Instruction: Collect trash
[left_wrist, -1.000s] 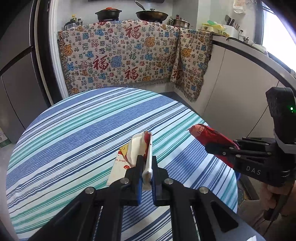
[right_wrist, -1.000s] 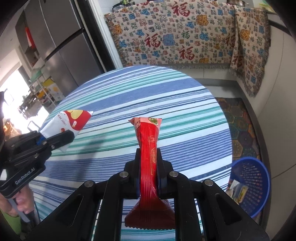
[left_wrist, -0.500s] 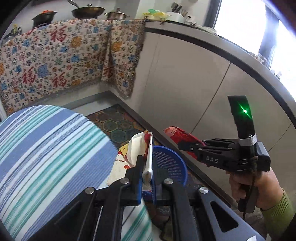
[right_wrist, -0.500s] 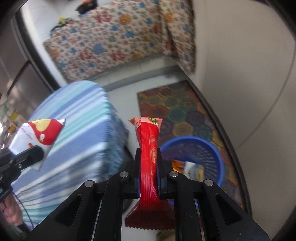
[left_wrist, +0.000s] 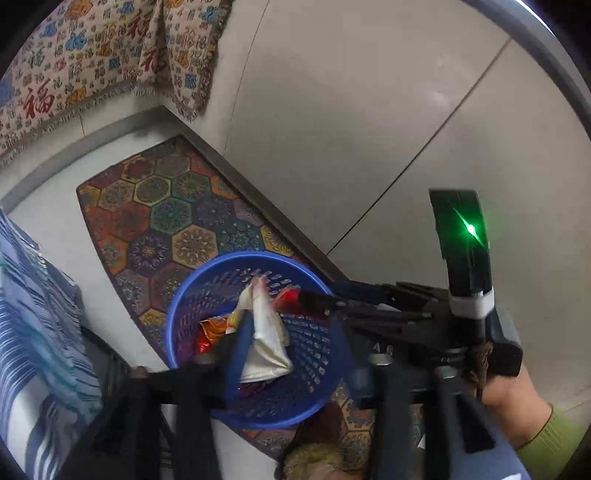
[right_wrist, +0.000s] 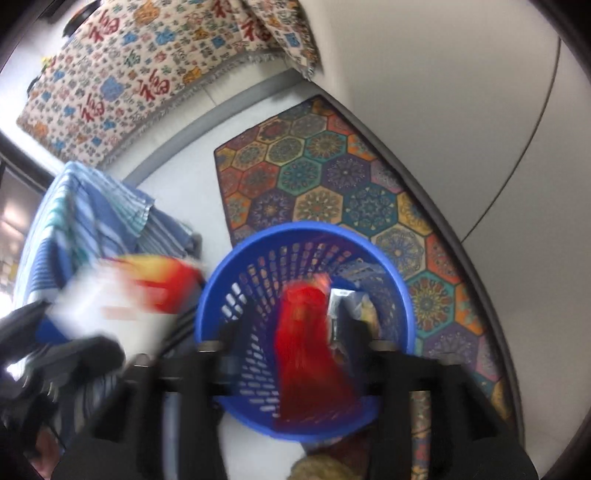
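Basket (left_wrist: 173, 332): blue, on patterned mat (left_wrist: 166, 210).
My left gripper (left_wrist: 295, 354): spread wide, white wrapper (left_wrist: 264, 343) loose.
My right gripper (right_wrist: 295, 343): wide apart, red wrapper (right_wrist: 303, 332) between, blurred.

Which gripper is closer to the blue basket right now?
Right, probably. The right gripper reaches over the rim of the blue basket, open around the red wrapper. The left gripper is beside the basket, outside its rim, toward the table.

A bright rug (right_wrist: 332, 184) with six-sided shapes lies on the pale floor (right_wrist: 192, 184). At one o'clock stands a plain cream cabinet wall (left_wrist: 369, 110). At eleven o'clock hangs a patterned cloth (right_wrist: 129, 74). At nine o'clock is a striped tablecloth (left_wrist: 33, 314).
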